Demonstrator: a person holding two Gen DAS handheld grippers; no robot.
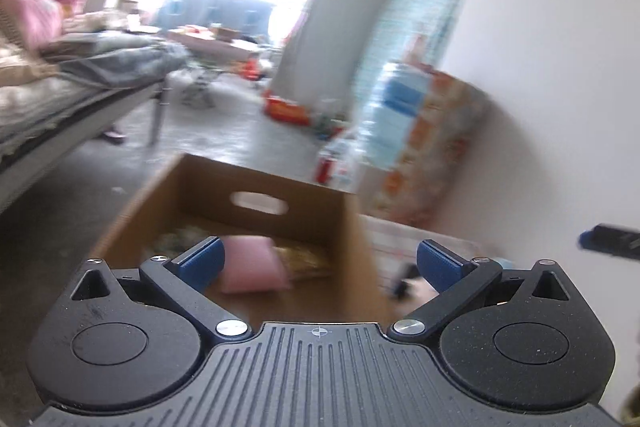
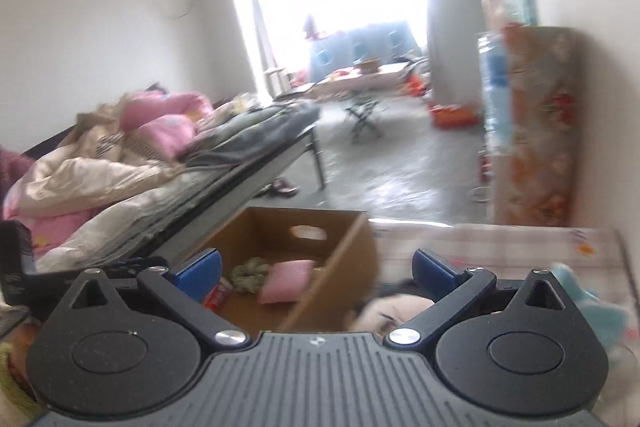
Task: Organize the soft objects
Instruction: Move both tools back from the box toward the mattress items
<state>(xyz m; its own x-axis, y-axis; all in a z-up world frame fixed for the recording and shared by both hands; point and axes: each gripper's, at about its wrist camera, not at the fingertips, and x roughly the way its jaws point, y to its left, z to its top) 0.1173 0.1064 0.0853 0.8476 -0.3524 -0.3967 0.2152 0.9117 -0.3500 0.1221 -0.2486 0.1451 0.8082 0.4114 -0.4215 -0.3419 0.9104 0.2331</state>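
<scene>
Two tools are hanging over the scene, both spread to their widest, neither holding anything. No earlier view is to hand, so only the present stance is noted.

Left tool [image 1: 318,261]: blue pads [image 1: 202,259] are standing far apart with only air between them. Straight ahead and below, an open cardboard box [image 1: 352,227] is sitting on the floor, a hand-slot cut in its far wall. A pink pillow [image 1: 250,269] is lying inside it, showing just past the left pad, with a yellowish patterned soft thing [image 1: 306,259] touching its right side. Right of the box, under the right pad, a black-and-white soft toy [image 1: 416,287] is lying on a checked cloth [image 1: 384,239], blurred.

Right tool [image 2: 316,269]: jaws are likewise gaping, empty. The box [image 2: 352,247] is sitting ahead and to the left, below the left pad [image 2: 200,273]. Inside it, the pink pillow [image 2: 286,279] is resting beside a greenish crumpled bundle [image 2: 250,273]; a red-and-white item [image 2: 216,297] is lying nearer the left pad, too blurred to identify. Beneath the right pad, the black-and-white toy [image 2: 392,311] is lying outside the box on the cloth [image 2: 500,247]. A teal plush [image 2: 588,303] is lying further right. A bed [image 2: 132,179] heaped with bedding is stretching off to the left.
</scene>
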